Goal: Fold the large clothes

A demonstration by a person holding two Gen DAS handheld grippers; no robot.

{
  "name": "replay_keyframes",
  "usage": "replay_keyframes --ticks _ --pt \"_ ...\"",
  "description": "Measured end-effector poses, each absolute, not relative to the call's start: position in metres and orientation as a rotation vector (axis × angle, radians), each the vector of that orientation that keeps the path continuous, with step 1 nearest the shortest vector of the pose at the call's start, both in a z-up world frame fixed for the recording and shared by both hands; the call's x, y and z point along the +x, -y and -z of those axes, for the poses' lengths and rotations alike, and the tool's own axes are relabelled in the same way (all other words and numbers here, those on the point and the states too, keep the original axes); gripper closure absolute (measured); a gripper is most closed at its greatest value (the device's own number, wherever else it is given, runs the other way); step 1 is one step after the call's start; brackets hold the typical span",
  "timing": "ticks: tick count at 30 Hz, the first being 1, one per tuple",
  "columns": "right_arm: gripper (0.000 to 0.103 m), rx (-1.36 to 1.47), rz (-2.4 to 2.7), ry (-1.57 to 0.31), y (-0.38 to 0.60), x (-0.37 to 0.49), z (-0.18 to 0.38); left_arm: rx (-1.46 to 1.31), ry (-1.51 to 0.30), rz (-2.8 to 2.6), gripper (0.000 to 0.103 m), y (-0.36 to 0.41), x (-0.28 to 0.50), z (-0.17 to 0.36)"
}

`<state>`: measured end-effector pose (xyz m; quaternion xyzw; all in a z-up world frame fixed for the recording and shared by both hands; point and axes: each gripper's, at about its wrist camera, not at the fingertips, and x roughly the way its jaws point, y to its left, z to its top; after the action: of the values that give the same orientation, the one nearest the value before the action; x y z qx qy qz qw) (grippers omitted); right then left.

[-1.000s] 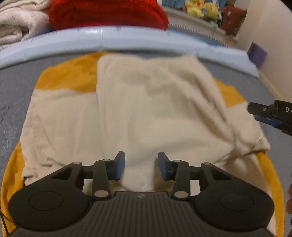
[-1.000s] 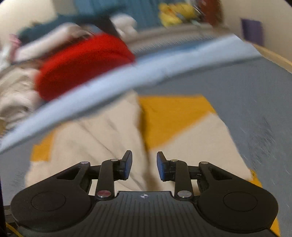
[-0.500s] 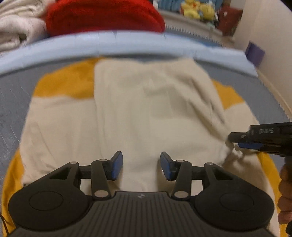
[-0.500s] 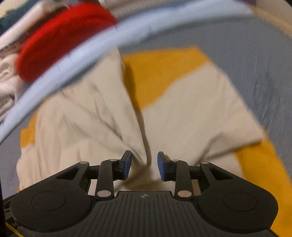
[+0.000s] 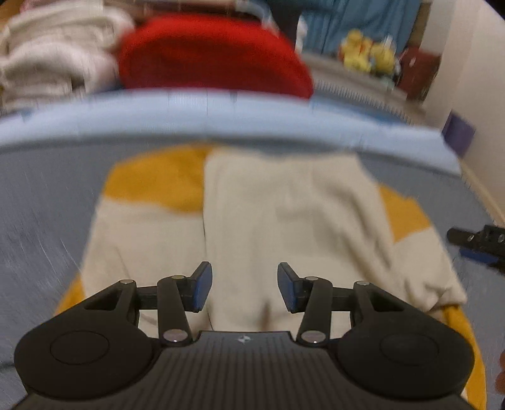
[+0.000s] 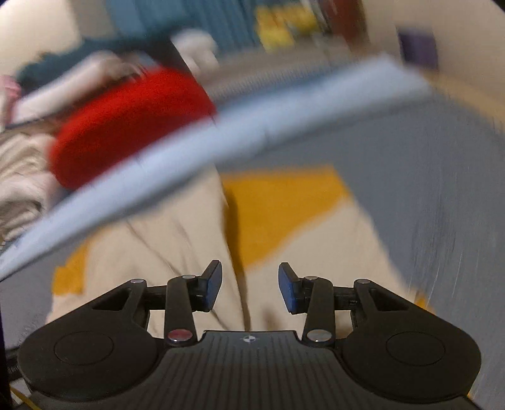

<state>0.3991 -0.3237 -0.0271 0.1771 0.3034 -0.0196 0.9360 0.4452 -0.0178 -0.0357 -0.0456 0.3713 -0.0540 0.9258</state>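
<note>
Work surface and room. A grey mat [image 5: 47, 195] covers the work surface, bounded on its far side by a pale blue padded edge [image 5: 221, 116]. Whether this surface is a bed or a tabletop cannot be told. Spread on the mat, just this side of the blue edge, lies the cream-and-mustard garment [image 5: 284, 220], partly folded: a cream panel is laid over its middle, and mustard patches show at its far left and far right corners and along its near edges.

Beyond the blue edge sits a red folded textile [image 5: 211, 53], with a heap of off-white cloth [image 5: 53, 63] to its left. Farther back and to the right of the red textile stand yellow soft toys [image 5: 367, 58] before a blue curtain [image 5: 356, 19]. A purple object [image 5: 457, 134] rests against the pale wall at the right end of the blue edge. No container can be made out; both views are blurred.

Grippers. The left gripper [image 5: 244, 287] hangs above the near part of the garment, its jaws standing moderately apart with nothing between them. The right gripper [image 6: 249, 288] hangs above the garment's right half, over the crease beside a mustard patch; its jaws are opening and nothing is between them. Its tip also shows at the right margin of the left wrist view [image 5: 473, 243].
</note>
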Motion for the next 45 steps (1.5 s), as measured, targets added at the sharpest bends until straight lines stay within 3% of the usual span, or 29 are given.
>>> replay_keyframes --ticks 2,5,10,17,21,26,29,30,32,37,42,45 --pt "0.061 0.296 0.004 -0.508 0.320 0.379 0.001 -0.061 -0.690 0.125 0.052 0.018 0.433 0.016" --pt "0.061 0.220 -0.061 -0.379 0.317 0.347 -0.031 -0.047 -0.595 0.160 0.040 0.009 0.407 -0.013" --pt "0.061 0.210 -0.108 -0.256 0.325 0.267 -0.090 -0.048 -0.467 0.199 0.040 -0.028 0.332 -0.064" --pt "0.061 0.276 -0.074 -0.138 0.350 0.094 -0.160 -0.105 -0.376 0.123 0.049 -0.108 0.209 -0.157" --pt "0.061 0.329 -0.053 -0.043 0.378 0.003 -0.200 -0.098 -0.306 0.140 0.055 -0.122 0.131 -0.214" --pt "0.061 0.361 -0.038 0.107 0.412 -0.104 -0.255 -0.159 -0.252 0.187 0.056 -0.122 0.046 -0.277" --pt "0.075 0.356 -0.012 0.152 0.423 -0.143 -0.265 -0.201 -0.214 0.242 0.056 -0.119 0.002 -0.294" --pt "0.080 0.358 -0.005 0.153 0.426 -0.149 -0.261 -0.198 -0.205 0.250 0.056 -0.116 -0.006 -0.292" --pt "0.081 0.387 0.019 0.114 0.435 -0.151 -0.243 -0.184 -0.206 0.257 0.056 -0.109 -0.017 -0.273" --pt "0.081 0.392 0.116 -0.069 0.440 -0.101 -0.144 -0.119 -0.322 0.183 0.058 -0.093 0.005 -0.150" --pt "0.079 0.375 0.169 -0.355 0.431 -0.014 -0.026 -0.103 -0.561 0.056 0.059 -0.101 0.040 -0.022" --pt "0.079 0.340 0.183 -0.520 0.421 0.029 0.032 -0.160 -0.775 -0.032 0.059 -0.120 0.071 0.023"
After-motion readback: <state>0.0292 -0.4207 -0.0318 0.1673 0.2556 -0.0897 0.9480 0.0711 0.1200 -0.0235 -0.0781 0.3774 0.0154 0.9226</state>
